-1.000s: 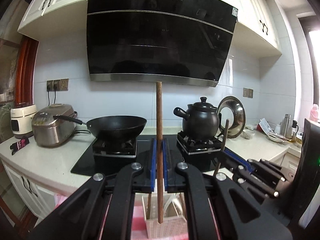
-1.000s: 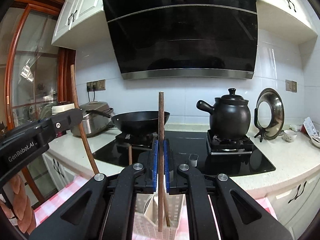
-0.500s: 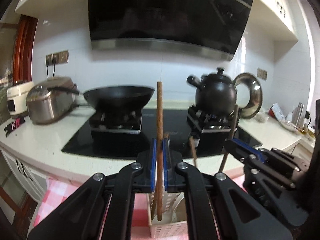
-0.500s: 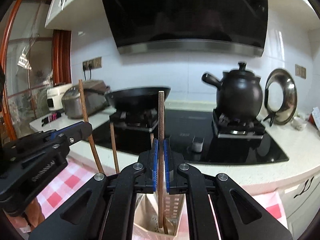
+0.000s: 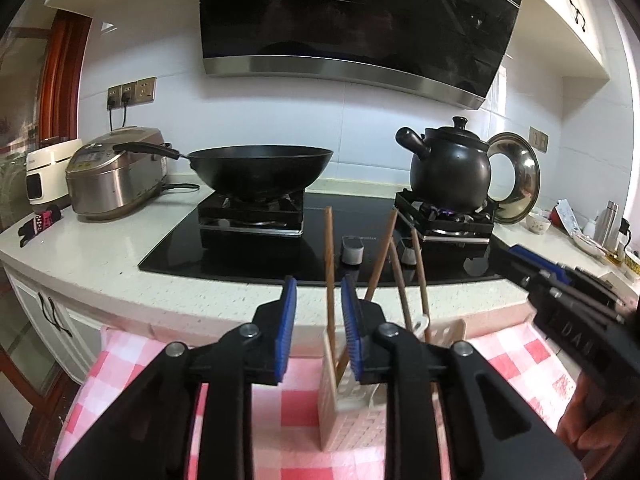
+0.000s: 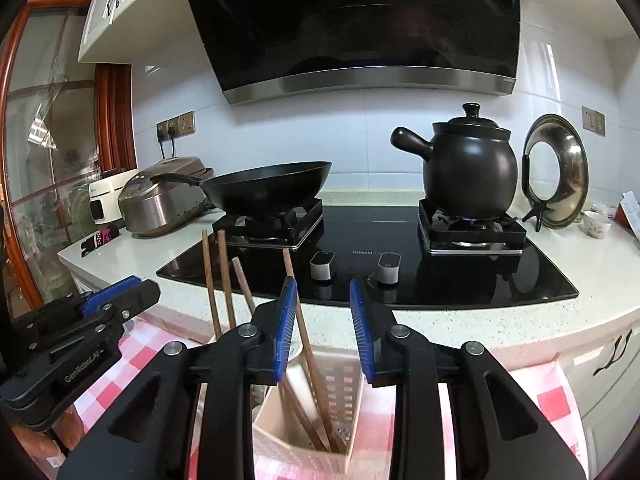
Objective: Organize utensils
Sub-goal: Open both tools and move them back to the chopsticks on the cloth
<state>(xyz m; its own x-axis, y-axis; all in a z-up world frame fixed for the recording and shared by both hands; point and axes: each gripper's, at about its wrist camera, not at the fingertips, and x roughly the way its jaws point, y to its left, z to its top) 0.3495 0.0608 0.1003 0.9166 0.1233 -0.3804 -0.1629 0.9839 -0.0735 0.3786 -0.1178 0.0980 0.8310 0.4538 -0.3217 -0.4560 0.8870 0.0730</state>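
Left claw (image 5: 318, 312) jaws opening, blue pads apart; one wooden chopstick (image 5: 329, 276) stands in the gap, nearer the right pad, not pinched, its lower end down in the cream slotted holder (image 5: 334, 408). Right claw (image 6: 322, 316) jaws also opening; a second chopstick (image 6: 302, 320) leans through its gap just beside the left pad, free of the pads as far as I can tell, tip inside the same holder. Three more chopsticks (image 5: 400, 280) lean in the holder to the right of the left claw's one. Holder sits on a red-and-white checked cloth (image 5: 132, 364), directly under both claws. Behind the holder: white surface (image 5: 100, 256) with black hob (image 5: 320, 236); wok (image 5: 260, 168) back-left of the holder, black clay pot (image 5: 450, 168) back-right over a lit burner.
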